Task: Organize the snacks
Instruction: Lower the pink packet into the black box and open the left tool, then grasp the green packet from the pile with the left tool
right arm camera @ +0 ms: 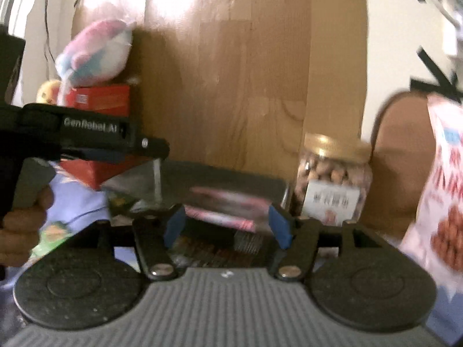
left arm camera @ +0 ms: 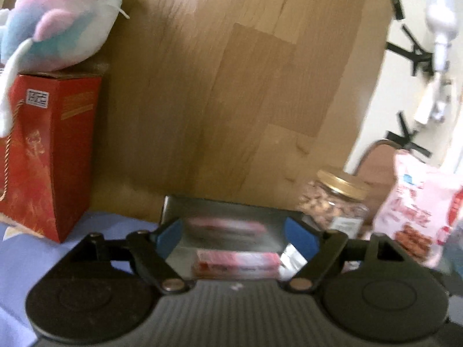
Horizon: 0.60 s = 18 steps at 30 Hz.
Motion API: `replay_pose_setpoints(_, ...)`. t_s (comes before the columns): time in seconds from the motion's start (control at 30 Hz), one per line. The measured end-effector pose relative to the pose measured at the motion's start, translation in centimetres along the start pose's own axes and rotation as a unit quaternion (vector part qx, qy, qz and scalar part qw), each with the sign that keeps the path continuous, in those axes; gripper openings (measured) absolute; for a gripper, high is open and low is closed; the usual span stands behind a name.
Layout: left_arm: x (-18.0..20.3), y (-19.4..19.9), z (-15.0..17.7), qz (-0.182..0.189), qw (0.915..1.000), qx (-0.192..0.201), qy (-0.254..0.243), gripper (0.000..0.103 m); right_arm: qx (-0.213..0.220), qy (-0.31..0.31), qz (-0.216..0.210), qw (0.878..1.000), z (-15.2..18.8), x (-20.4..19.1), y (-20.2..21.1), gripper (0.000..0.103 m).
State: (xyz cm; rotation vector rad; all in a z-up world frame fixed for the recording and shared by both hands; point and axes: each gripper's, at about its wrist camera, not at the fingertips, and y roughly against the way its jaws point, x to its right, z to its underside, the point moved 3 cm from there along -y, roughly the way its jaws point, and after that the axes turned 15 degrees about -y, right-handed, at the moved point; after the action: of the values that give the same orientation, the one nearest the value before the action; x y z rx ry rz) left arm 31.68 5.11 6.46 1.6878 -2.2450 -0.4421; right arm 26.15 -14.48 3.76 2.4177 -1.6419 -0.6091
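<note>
Both tools released, left tool point(left arm camera: 235, 235) and right tool point(right arm camera: 227, 225) gaping over the metal tray point(left arm camera: 220, 211); pink snack packet point(left arm camera: 235, 261) lies inside, ungripped. Risk: I could clip the nut jar point(left arm camera: 335, 202) just beside the tray.

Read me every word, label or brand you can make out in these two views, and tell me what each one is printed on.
"GenRobot.AI": white letters on the black left gripper body, seen from the right wrist view.
Red box: a white square label and gold print, too blurred to read.
Nut jar: white label, characters blurred.
Pink snack bag: large red characters, unreadable.
Pink packet in the metal tray: print unreadable.
</note>
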Motion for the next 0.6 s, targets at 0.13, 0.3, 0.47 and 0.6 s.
replay_pose_setpoints(0.13,1.1,2.5,1.5,0.025,0.9989,-0.033,-0.020,0.081,-0.073,-0.052,-0.055,0.994,3.0,0.3,2.1,0.079)
replay_pose_setpoints(0.3,2.0,5.2,4.7,0.052,0.9948,-0.083,-0.027,0.074,-0.138,-0.059,-0.070,0.986,6.6,-1.7,2.9,0.067)
replay_pose_setpoints(0.47,0.8,9.4,7.6,0.071,0.9940,-0.083,0.008,0.060,-0.149,-0.033,-0.092,0.984,7.8,-4.0,5.9,0.027)
replay_pose_setpoints(0.6,0.2,11.5,9.2,0.083,0.9920,-0.090,0.032,0.054,-0.173,-0.033,-0.103,0.979,9.5,-4.2,8.1,0.026)
